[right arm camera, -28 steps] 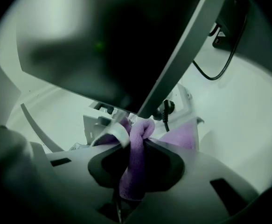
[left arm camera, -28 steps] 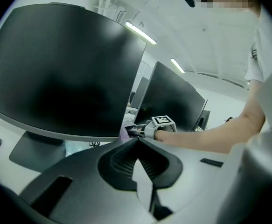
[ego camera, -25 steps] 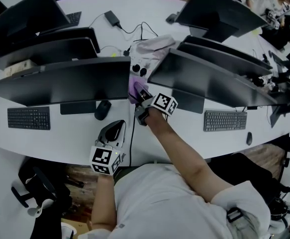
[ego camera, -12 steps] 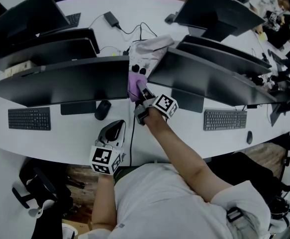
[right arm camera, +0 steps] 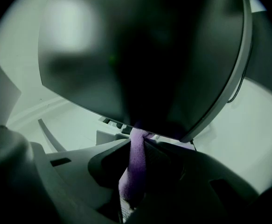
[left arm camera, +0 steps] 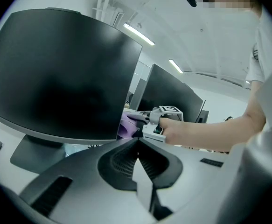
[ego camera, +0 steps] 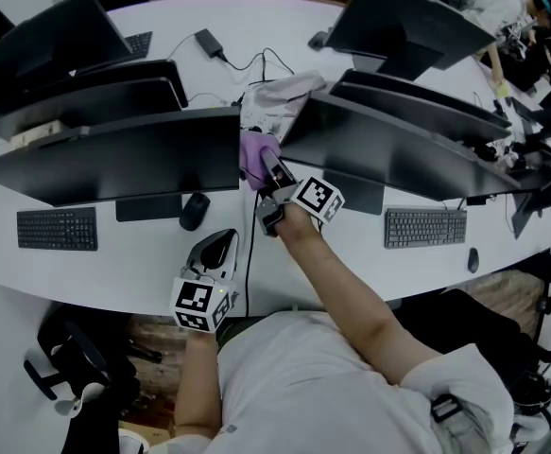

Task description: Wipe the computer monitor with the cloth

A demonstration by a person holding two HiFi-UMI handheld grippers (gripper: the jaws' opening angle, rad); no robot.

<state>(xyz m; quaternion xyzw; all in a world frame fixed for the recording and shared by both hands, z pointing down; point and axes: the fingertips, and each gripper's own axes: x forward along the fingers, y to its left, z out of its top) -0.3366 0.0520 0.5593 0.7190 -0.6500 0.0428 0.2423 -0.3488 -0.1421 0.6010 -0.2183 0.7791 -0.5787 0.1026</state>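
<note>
My right gripper (ego camera: pixel 273 176) is shut on a purple cloth (ego camera: pixel 255 157) and holds it against the right edge of the wide dark monitor (ego camera: pixel 114 159) at the centre-left. In the right gripper view the cloth (right arm camera: pixel 135 164) runs up between the jaws to the monitor's lower edge (right arm camera: pixel 145 55). My left gripper (ego camera: pixel 216 251) rests low near the desk's front edge, shut with nothing in it. The left gripper view shows the same monitor (left arm camera: pixel 61 73), the cloth (left arm camera: pixel 125 127) and the right gripper (left arm camera: pixel 136 120) beyond the shut left jaws (left arm camera: pixel 136 141).
A second dark monitor (ego camera: pixel 398 154) stands just right of the cloth. A black mouse (ego camera: pixel 195 209) and a keyboard (ego camera: pixel 56 228) lie under the left monitor, another keyboard (ego camera: pixel 424 227) at the right. A pale bundle (ego camera: pixel 273 97) and cables (ego camera: pixel 256 62) lie behind.
My right gripper has carried the purple cloth a little up and away, along the monitor's right edge. The left gripper has stayed put.
</note>
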